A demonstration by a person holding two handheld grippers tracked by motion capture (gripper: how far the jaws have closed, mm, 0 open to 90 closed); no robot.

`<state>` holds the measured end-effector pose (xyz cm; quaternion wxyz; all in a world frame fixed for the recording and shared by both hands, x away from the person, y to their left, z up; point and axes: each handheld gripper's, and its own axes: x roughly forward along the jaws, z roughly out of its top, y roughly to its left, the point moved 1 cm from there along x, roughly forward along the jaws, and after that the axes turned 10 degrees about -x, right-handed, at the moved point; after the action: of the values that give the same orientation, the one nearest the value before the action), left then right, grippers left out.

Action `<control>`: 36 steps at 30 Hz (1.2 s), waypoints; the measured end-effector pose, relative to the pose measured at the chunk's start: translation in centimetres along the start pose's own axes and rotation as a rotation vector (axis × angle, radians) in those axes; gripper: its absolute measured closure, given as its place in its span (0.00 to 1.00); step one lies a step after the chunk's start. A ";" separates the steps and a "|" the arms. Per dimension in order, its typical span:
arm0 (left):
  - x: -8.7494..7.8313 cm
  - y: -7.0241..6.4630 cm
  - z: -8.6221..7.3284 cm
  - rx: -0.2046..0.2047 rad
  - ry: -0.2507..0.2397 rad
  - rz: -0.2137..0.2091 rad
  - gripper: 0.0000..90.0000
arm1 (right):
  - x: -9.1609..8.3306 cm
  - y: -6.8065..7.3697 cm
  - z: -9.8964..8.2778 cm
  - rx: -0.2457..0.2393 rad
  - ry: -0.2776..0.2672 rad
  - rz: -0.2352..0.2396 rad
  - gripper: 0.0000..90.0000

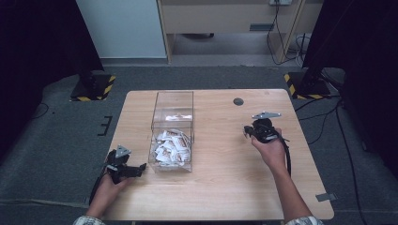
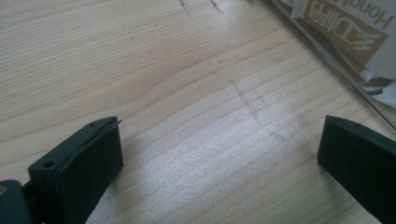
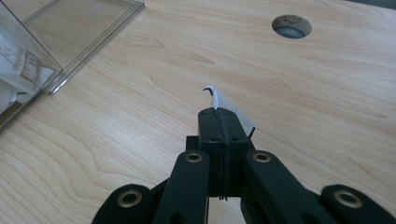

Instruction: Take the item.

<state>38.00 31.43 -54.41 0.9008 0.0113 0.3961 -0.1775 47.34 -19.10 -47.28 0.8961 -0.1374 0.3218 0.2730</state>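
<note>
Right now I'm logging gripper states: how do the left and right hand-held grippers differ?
The left hand-held gripper has its jaws wide apart with bare table between them; the right hand-held gripper is shut on a small white scrap. The left sits beside the clear box near the table's front edge; the right is out on the open right side. Both are hand-held, black, two-jawed.

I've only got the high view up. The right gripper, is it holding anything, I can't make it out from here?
Observer: Yes. The right gripper view shows the right gripper shut on a small white scrap that sticks out past its tips.
Operator: And the left one?
Observer: The left gripper is open, bare wooden table between its jaws.
Operator: What are the packets in the box?
Observer: White packets with brown printed labels, seen through the clear box wall in the left gripper view.
</note>
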 end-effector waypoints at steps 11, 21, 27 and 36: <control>0.0 0.0 0.0 0.000 0.000 0.000 0.00 | 1.2 0.2 -1.2 0.020 0.015 0.007 0.99; 0.0 0.0 0.0 0.000 0.000 0.000 0.00 | 1.9 0.4 -1.7 0.029 0.043 0.014 0.96; 0.0 0.0 0.0 0.000 0.000 0.000 0.00 | 1.8 0.6 -1.6 0.029 0.036 0.015 0.91; 0.0 0.0 0.0 0.000 0.000 0.000 0.00 | 1.5 1.0 -1.3 0.039 0.027 0.020 0.77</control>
<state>38.00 31.43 -54.41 0.9008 0.0114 0.3960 -0.1775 47.11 -18.26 -49.30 0.8914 -0.1203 0.3405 0.2739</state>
